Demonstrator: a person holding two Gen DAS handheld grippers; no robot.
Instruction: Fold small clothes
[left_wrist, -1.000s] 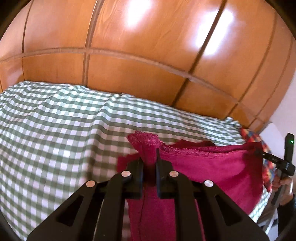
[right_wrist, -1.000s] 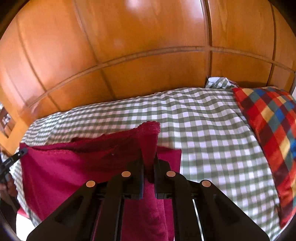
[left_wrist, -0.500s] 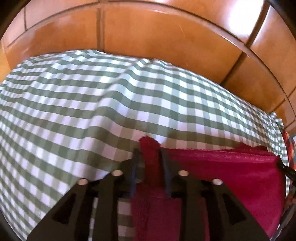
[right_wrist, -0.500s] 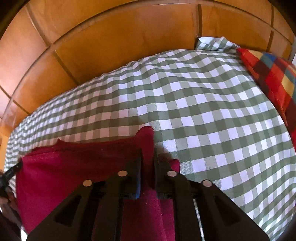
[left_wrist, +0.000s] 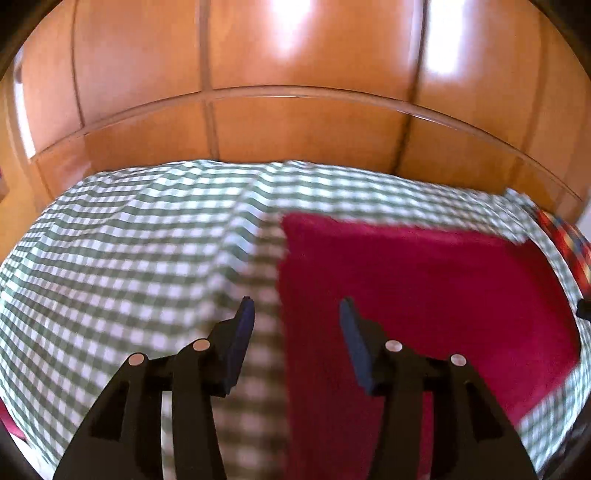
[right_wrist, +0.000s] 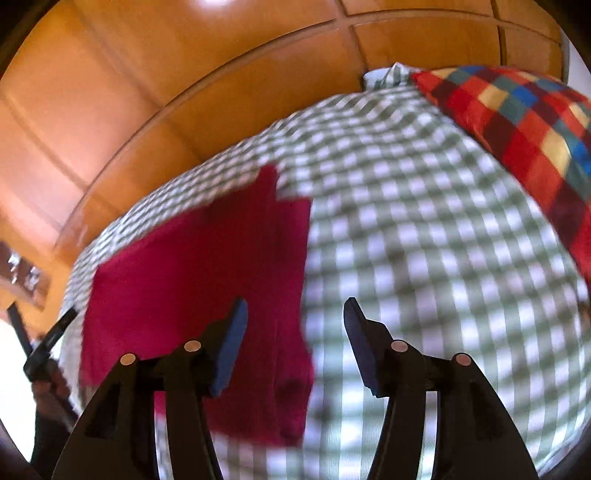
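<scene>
Below the wooden headboard (left_wrist: 295, 122), the red garment (left_wrist: 424, 288) lies flat on the checked sheet (left_wrist: 129, 258) — left gripper (left_wrist: 295, 314) and right gripper (right_wrist: 293, 314) both spread wide, empty, apparently to let the fold settle.

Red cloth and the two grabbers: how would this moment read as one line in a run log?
left gripper: open, empty | right gripper: open, empty | red cloth: lying flat on checked sheet, unheld | stage: fold laid down

Bright daylight glares white off the wooden headboard (left_wrist: 295, 74); below it everything smears with motion blur, and fisheye bending darkens both views' corners.
</scene>
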